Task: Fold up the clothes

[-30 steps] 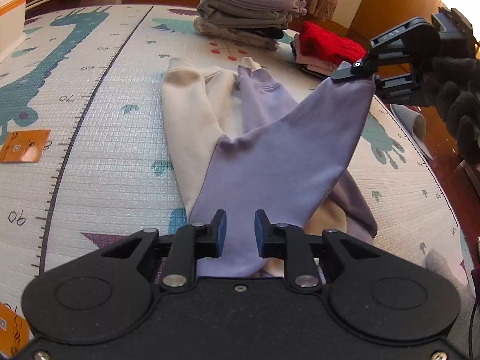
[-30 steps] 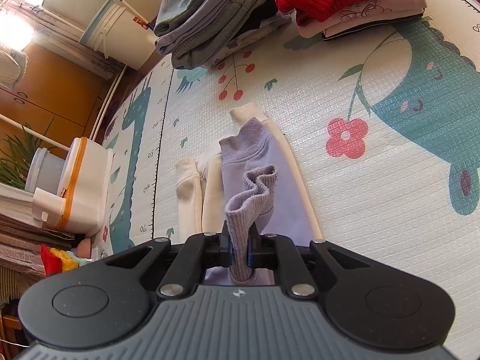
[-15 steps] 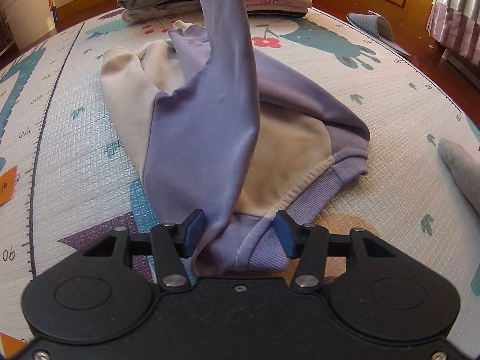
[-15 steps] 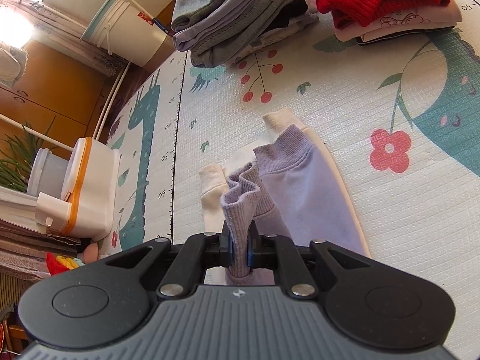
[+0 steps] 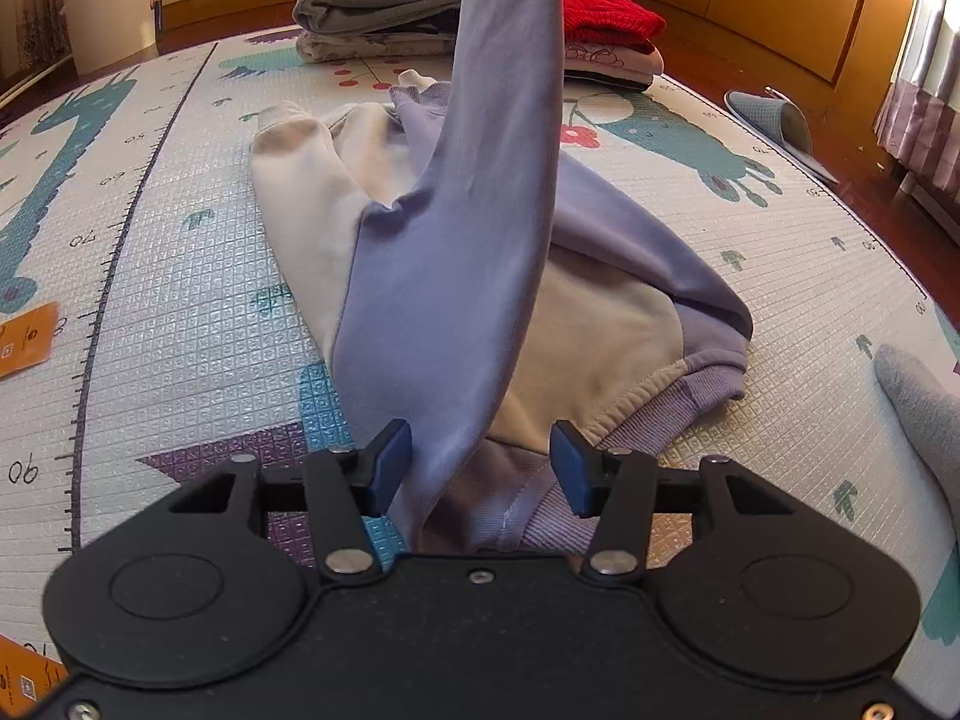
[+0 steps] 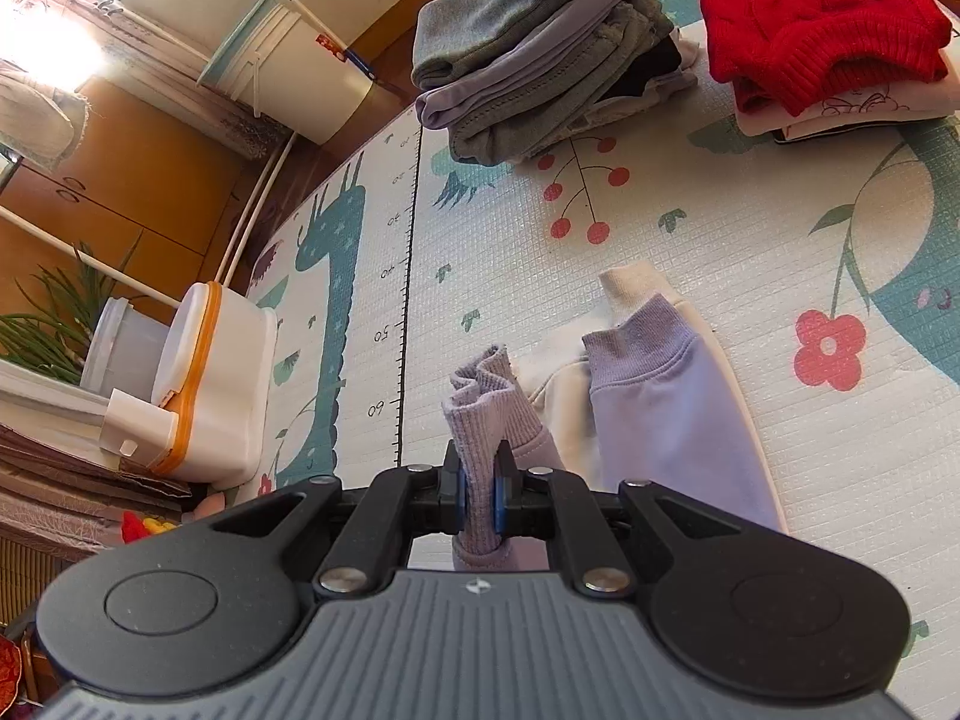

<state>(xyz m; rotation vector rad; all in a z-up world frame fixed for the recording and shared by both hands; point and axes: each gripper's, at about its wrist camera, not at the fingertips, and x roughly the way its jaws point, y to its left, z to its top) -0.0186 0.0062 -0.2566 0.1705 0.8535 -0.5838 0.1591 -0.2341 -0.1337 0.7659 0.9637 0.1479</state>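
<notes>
Lilac sleeve (image 5: 504, 138) rises out of frame, hiding its cuff (image 6: 483, 402), pinched by the right gripper (image 6: 478, 495). Lilac-and-cream sweatshirt (image 5: 606, 324) lies rumpled on the mat (image 5: 180, 312); left gripper (image 5: 480, 468) spread wide.

Lilac-and-cream sweatshirt (image 5: 456, 276), cartoon-printed mat (image 5: 180, 312)

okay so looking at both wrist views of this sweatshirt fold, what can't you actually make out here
- Left wrist view: the lifted purple sleeve hides the sweatshirt behind it; its cuff runs off the top edge.
- Left wrist view: the right hand-held gripper is cut off at the top.
- Right wrist view: the right hand-held gripper body hides the sweatshirt's torso.
- Left hand-held gripper: the hem beneath is covered.
</notes>
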